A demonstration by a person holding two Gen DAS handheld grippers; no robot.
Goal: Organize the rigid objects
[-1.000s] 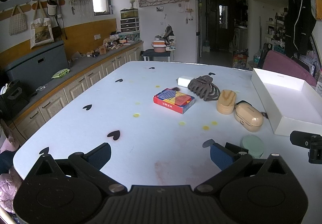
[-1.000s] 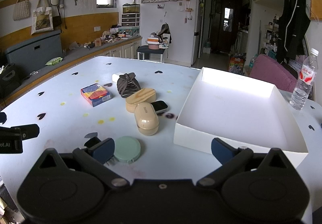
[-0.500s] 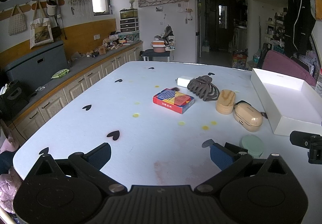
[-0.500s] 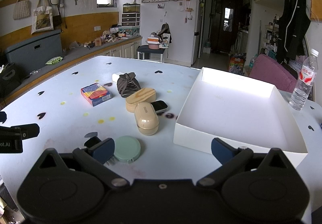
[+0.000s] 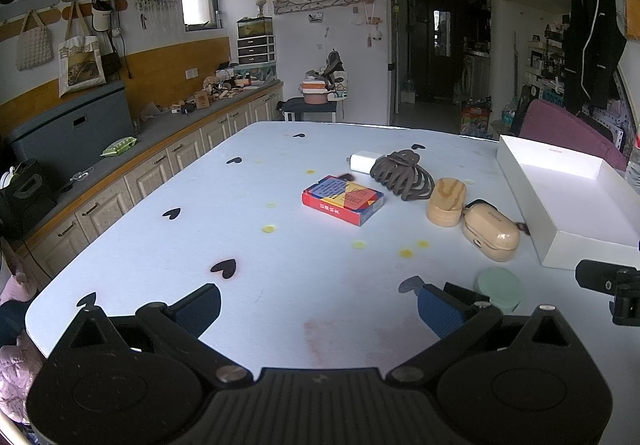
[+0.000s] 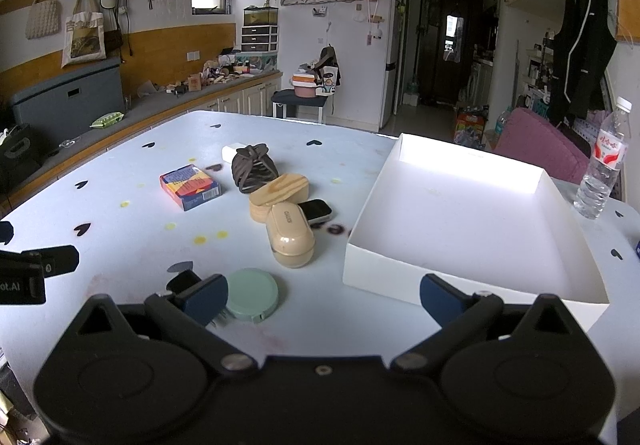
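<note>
Left gripper (image 5: 316, 303): jaws standing wide apart, holding nothing, hovering low over the table (image 5: 248, 269).
Right gripper (image 6: 322, 295): jaws likewise spread, gripping nothing; its left fingertip is sitting just beside the green round compact (image 6: 251, 295).
White tray (image 6: 472, 221): lying ahead and right of the right gripper, showing nothing inside.
Progress: judging by the bare tray, sorting is only beginning; every item is waiting on the table.
Items left: green round compact nearest the right gripper; beige case (image 6: 290, 235) ahead of it; wooden block (image 6: 279, 191) touching the case; dark small device (image 6: 316, 209) tucked behind them; brown hair claw (image 6: 252, 168) farther ahead; card box (image 6: 189, 187) ahead-left; white block (image 6: 231, 153) farthest.
Right view alone is showing: the tray's whole floor, the dark small device clearly, a water bottle (image 6: 602, 165) beyond the tray.
Left view alone is showing: the card box (image 5: 343, 200) face-on, the open stretch of table ahead-left of the left gripper.
</note>
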